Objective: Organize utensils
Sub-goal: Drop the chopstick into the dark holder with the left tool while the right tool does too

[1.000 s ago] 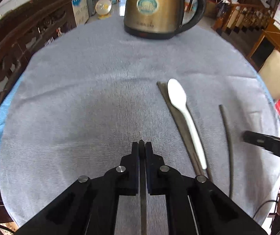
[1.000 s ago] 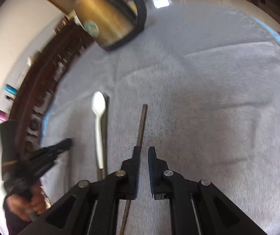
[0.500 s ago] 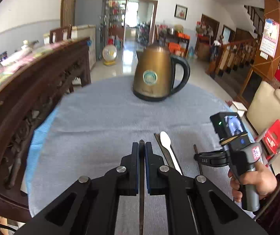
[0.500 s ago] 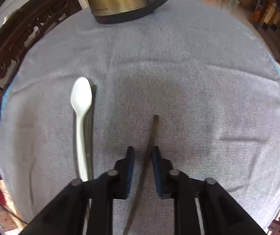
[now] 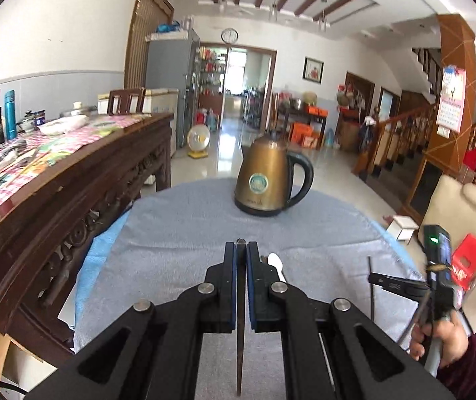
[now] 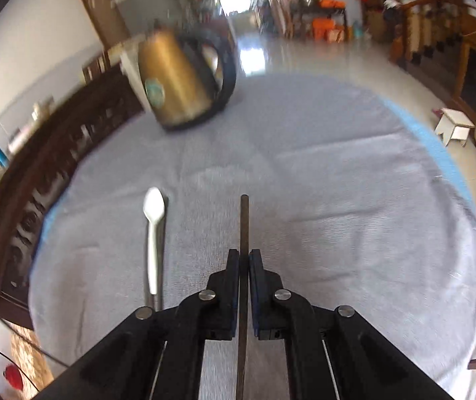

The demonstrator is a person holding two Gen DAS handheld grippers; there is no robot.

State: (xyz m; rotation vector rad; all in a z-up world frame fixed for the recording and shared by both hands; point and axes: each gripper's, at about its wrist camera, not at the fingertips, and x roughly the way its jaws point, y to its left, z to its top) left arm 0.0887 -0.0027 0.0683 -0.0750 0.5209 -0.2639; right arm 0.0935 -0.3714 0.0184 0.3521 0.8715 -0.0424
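Left hand-held gripper (image 5: 240, 245): we see its jaws nearly together, pinching a thin dark chopstick (image 5: 239, 316) that runs back between the pads toward the camera. Right hand-held gripper (image 6: 244, 253): jaws have just been closing and now clamp a second dark chopstick (image 6: 244, 223), whose tip sticks out at 12 o'clock over the grey cloth (image 6: 337, 216). In the left wrist view we catch that same right gripper at 3 o'clock, a hand (image 5: 444, 336) in a dark red sleeve around its handle.

On the counter, the white spoon (image 6: 153, 233) lies at 9 o'clock of the right gripper, bowl pointing to 12, resting on or right against a dark flat utensil (image 6: 162, 253); we cannot tell what kind. The brass kettle (image 5: 267, 180) with black handle stands upright at 12 o'clock, well apart from the utensils. The right wrist view is motion-blurred at the far edge.
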